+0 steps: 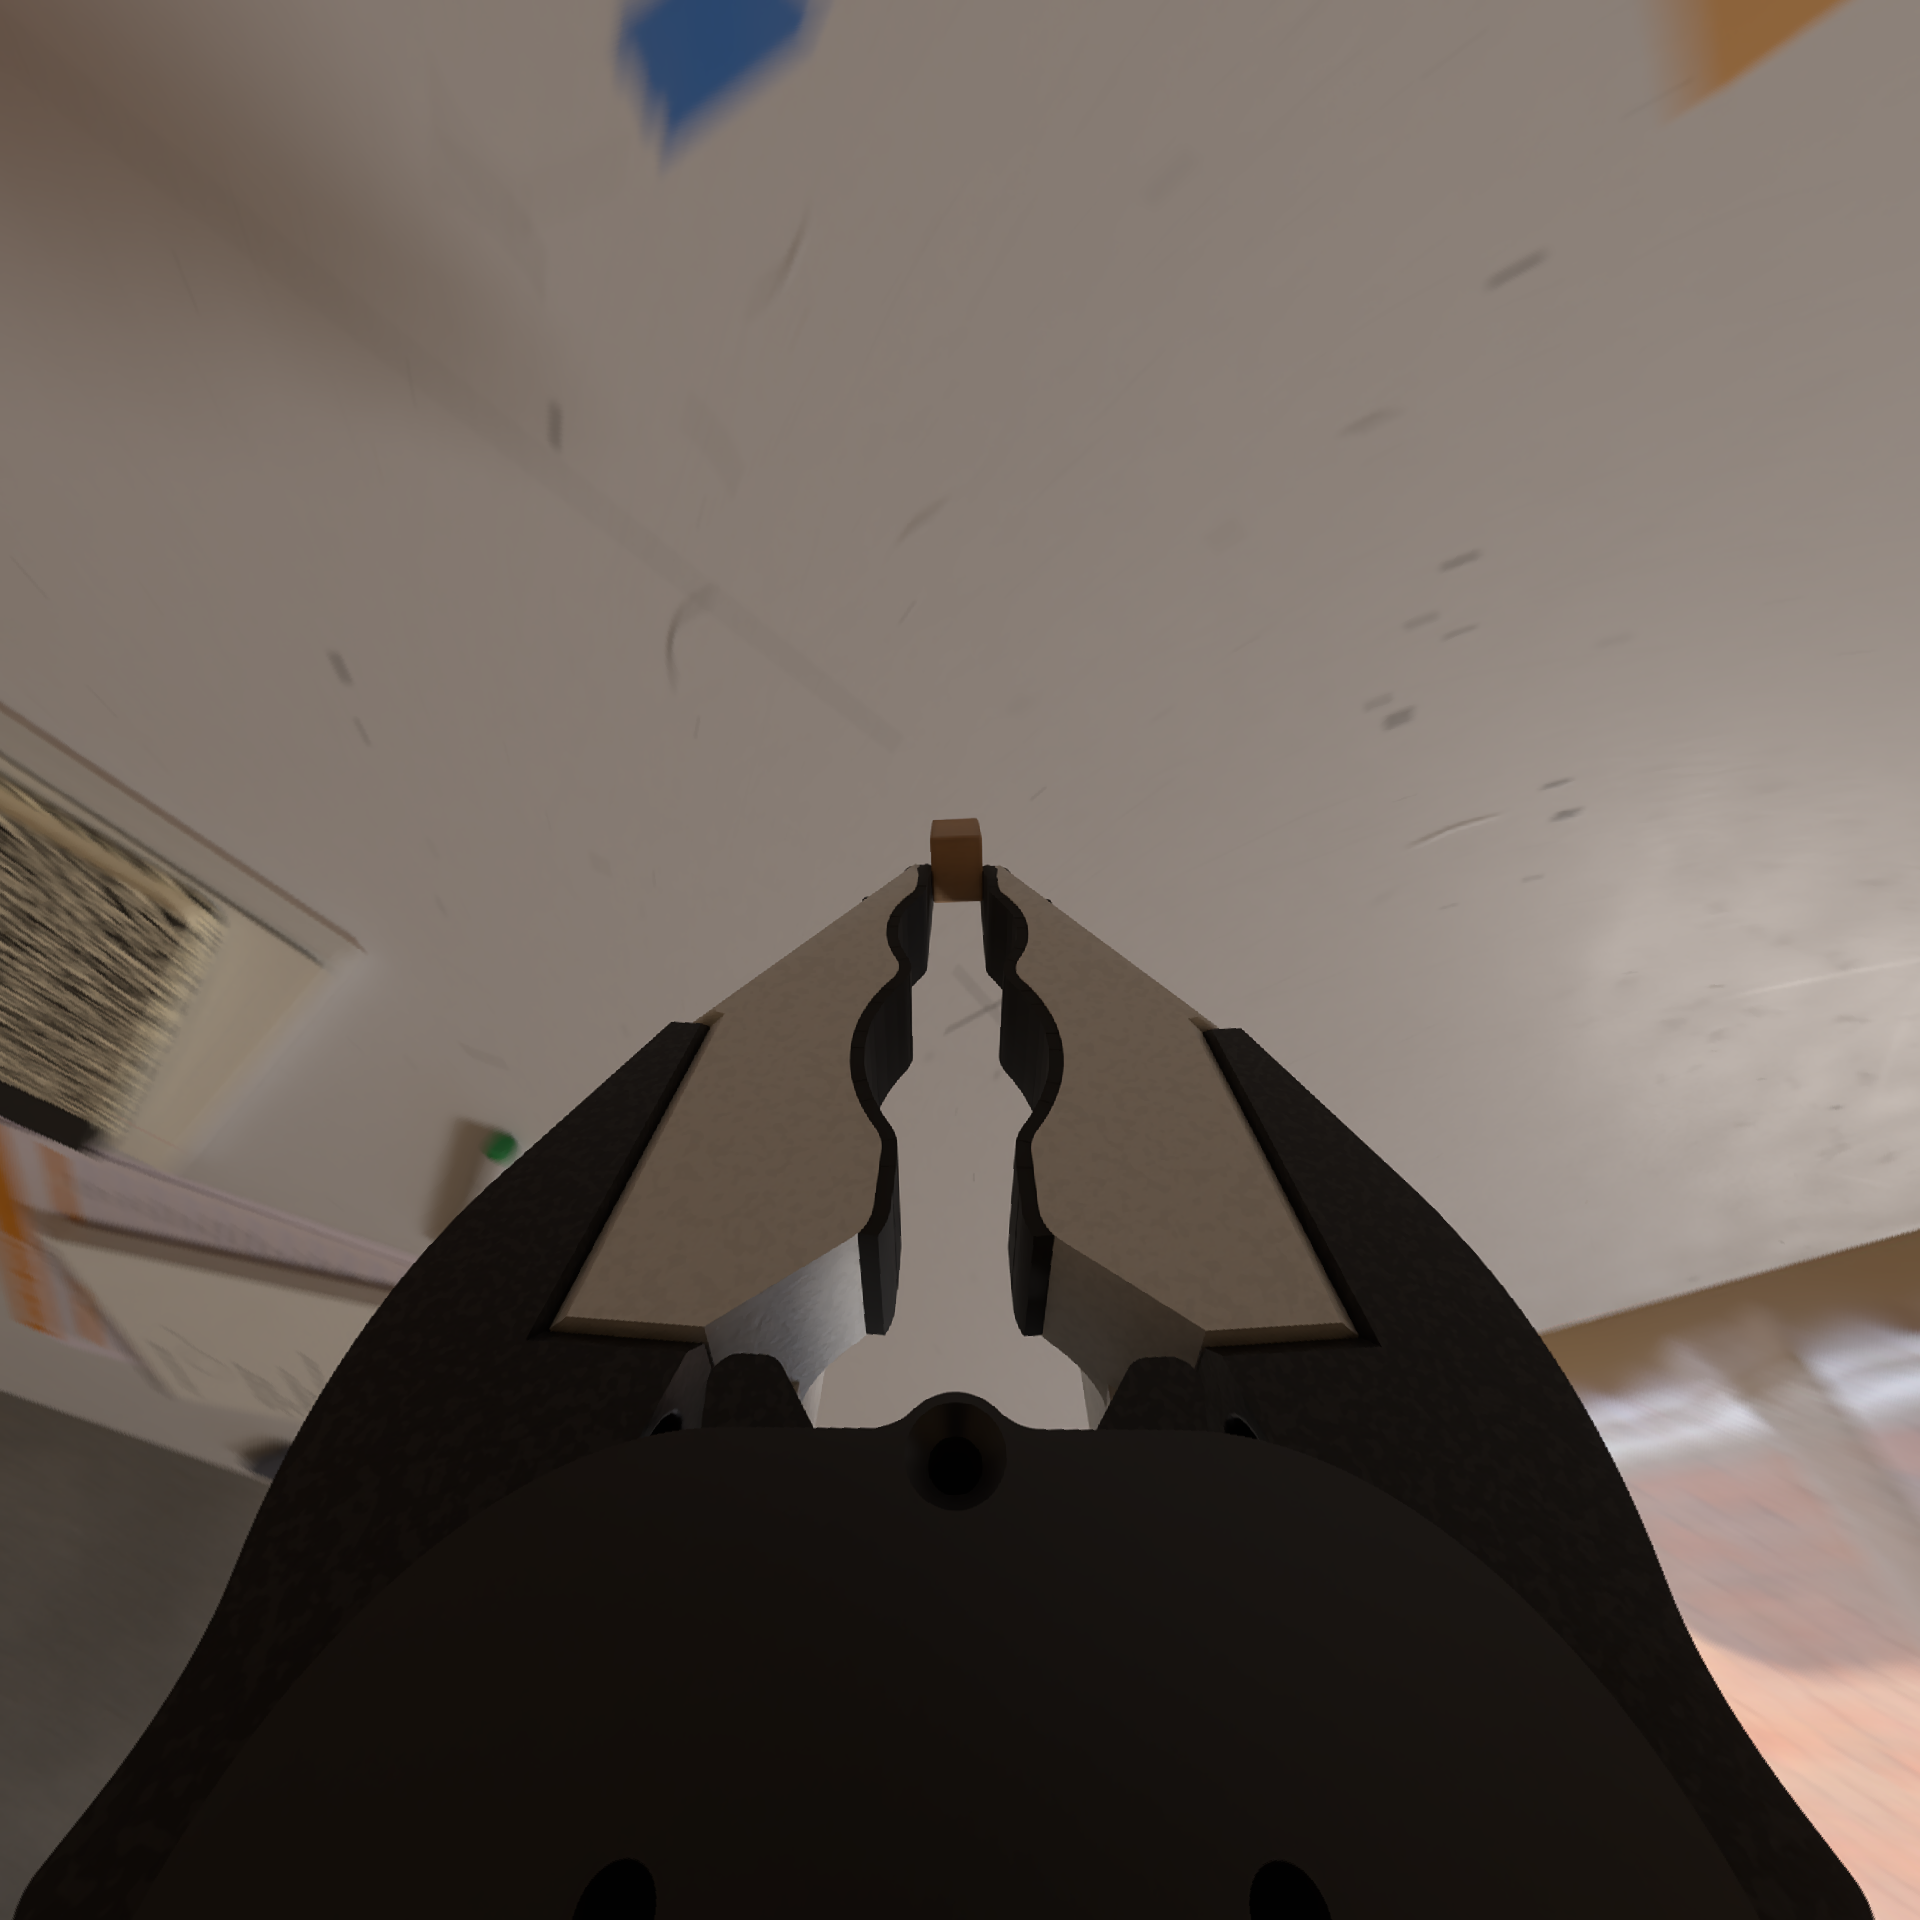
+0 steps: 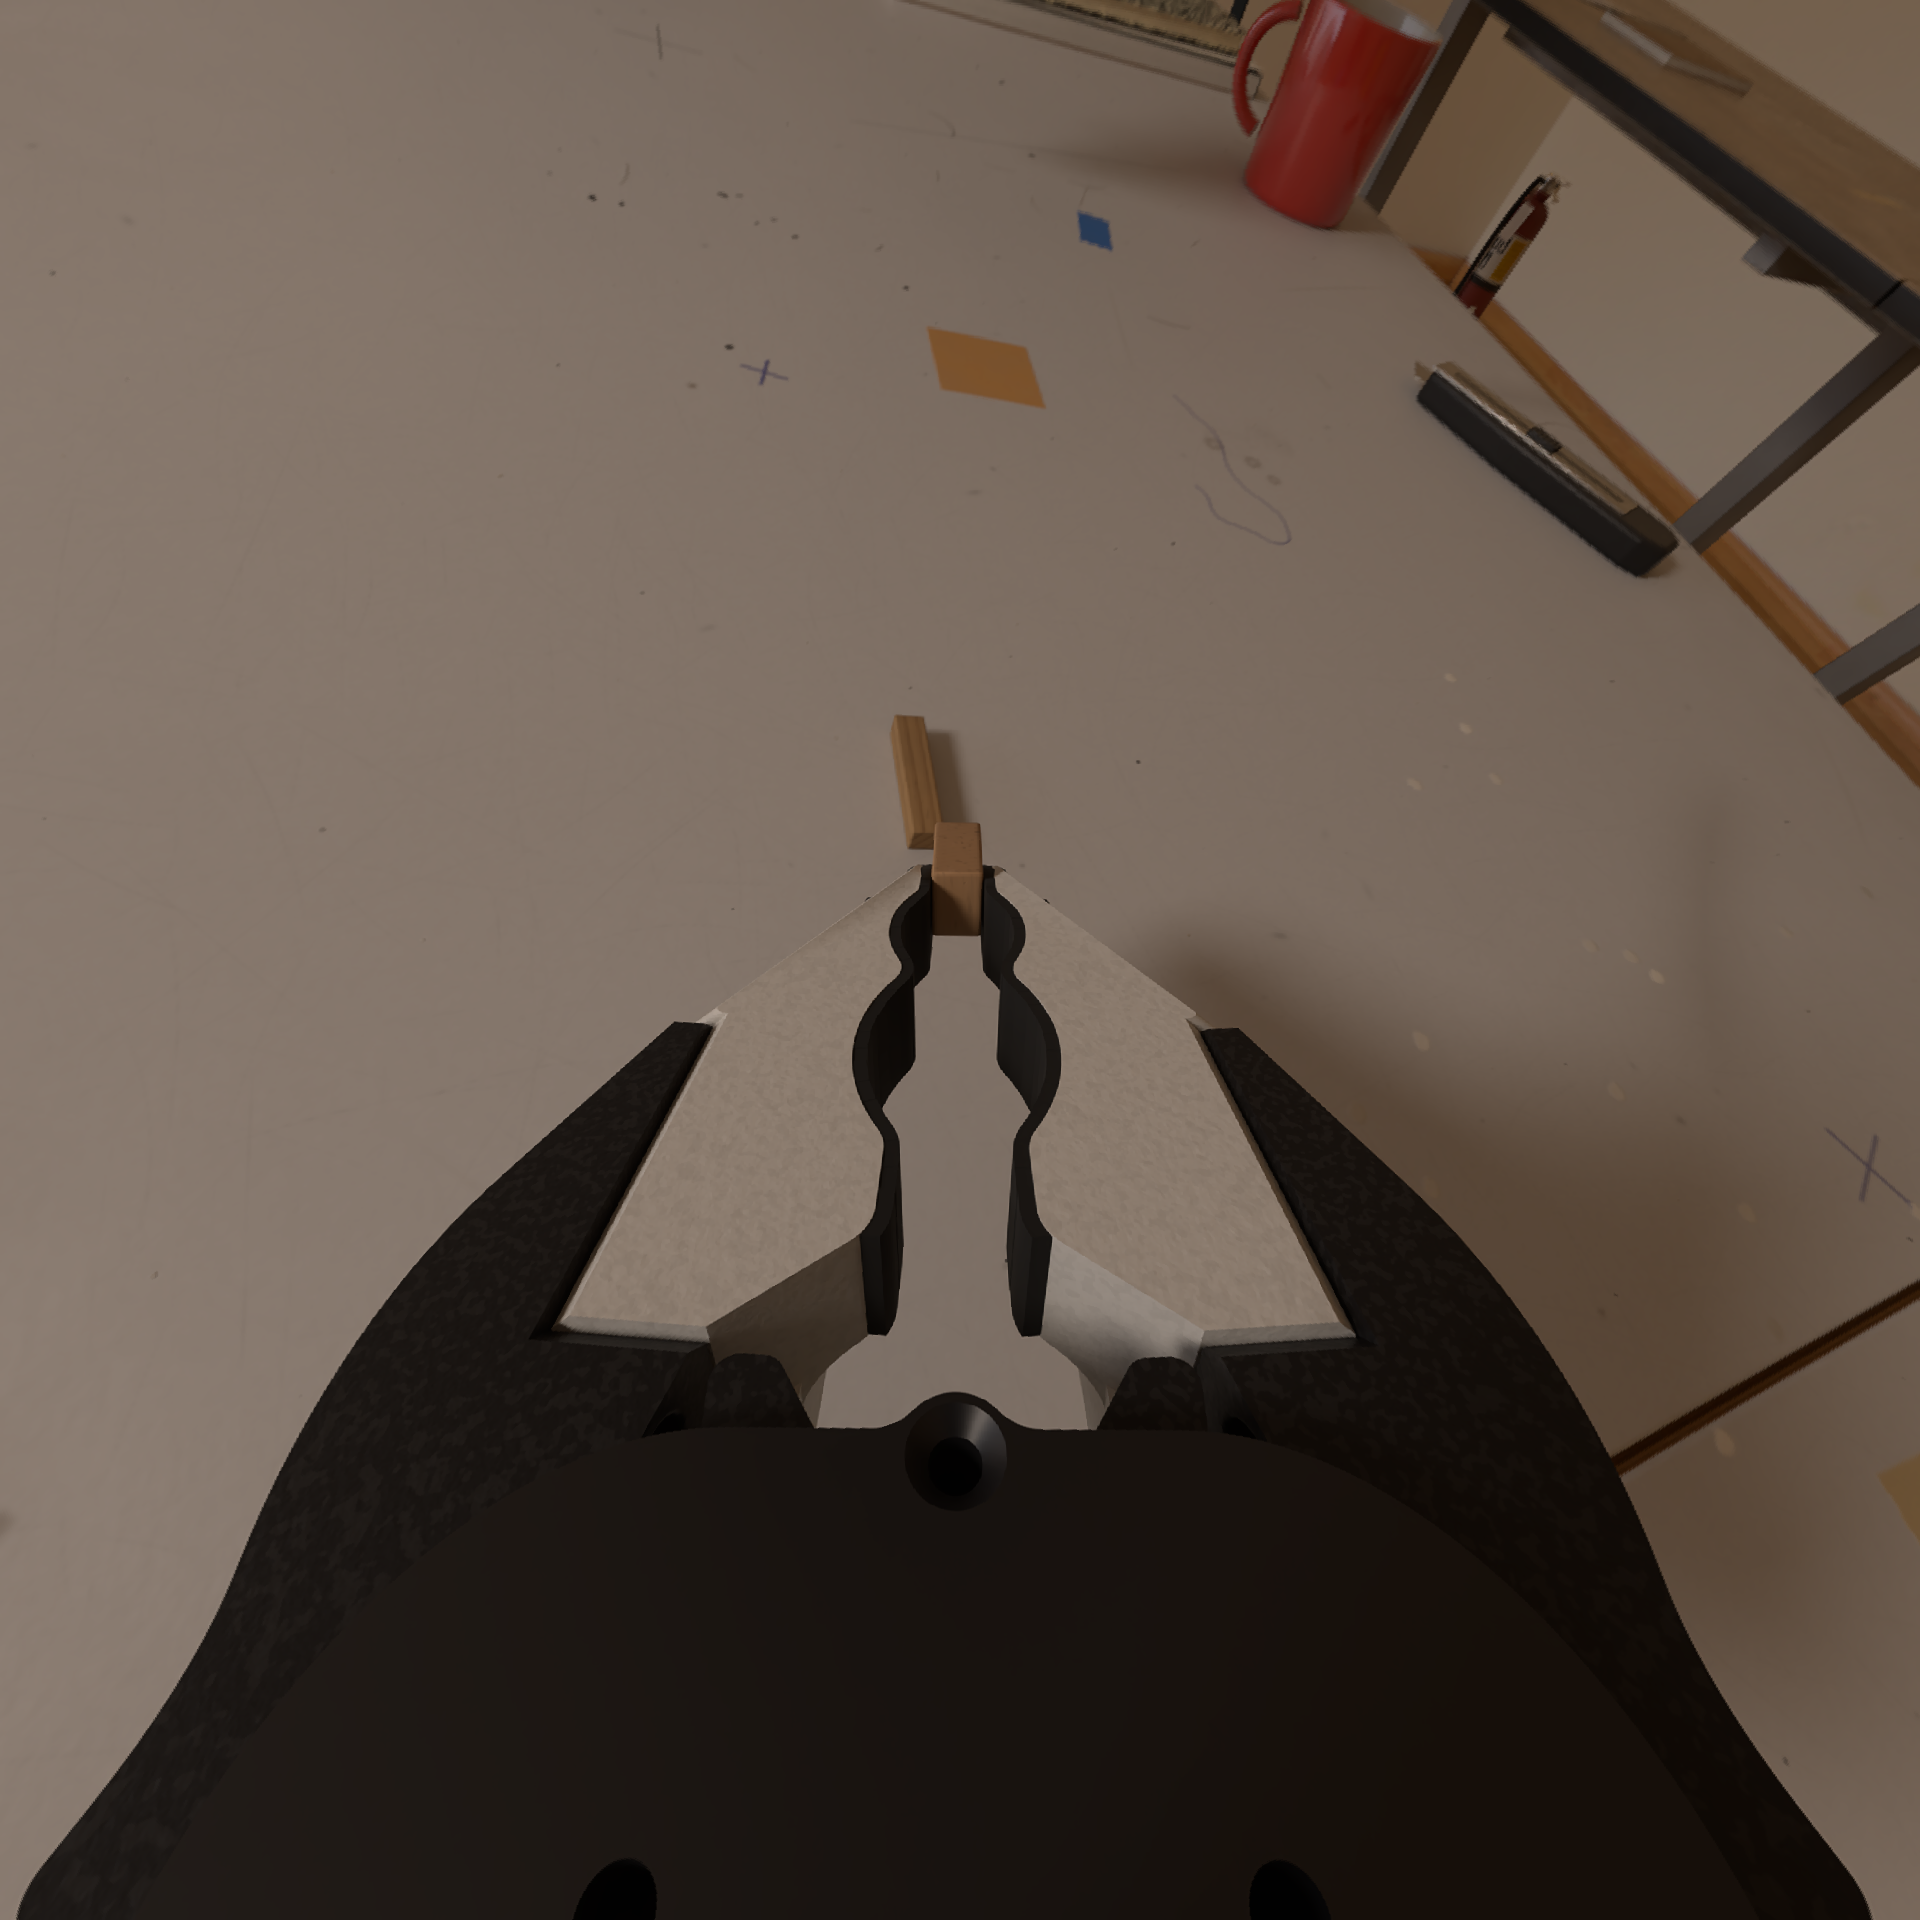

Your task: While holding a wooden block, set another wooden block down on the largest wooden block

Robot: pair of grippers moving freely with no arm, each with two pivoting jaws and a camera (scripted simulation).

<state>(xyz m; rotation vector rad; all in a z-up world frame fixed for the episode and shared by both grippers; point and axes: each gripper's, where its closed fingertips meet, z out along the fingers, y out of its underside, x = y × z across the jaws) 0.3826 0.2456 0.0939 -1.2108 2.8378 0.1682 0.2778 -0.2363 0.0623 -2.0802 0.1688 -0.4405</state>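
My left gripper (image 1: 957, 883) is shut on a small dark-brown wooden block (image 1: 956, 858) pinched at its fingertips, above a pale scuffed surface; that view is motion-blurred. My right gripper (image 2: 957, 883) is shut on a small light wooden block (image 2: 956, 878) at its fingertips. Just beyond it in the right wrist view, a long thin wooden block (image 2: 915, 779) lies flat on the pale surface, running away from me and slightly left of the held block. Neither view shows the other gripper.
In the right wrist view a red mug (image 2: 1325, 109) stands far right, a black bar-shaped object (image 2: 1538, 468) lies near the surface's right edge, and orange (image 2: 985, 366) and blue (image 2: 1094, 230) patches mark the surface. A table frame (image 2: 1766, 239) and a fire extinguisher (image 2: 1509, 247) lie beyond.
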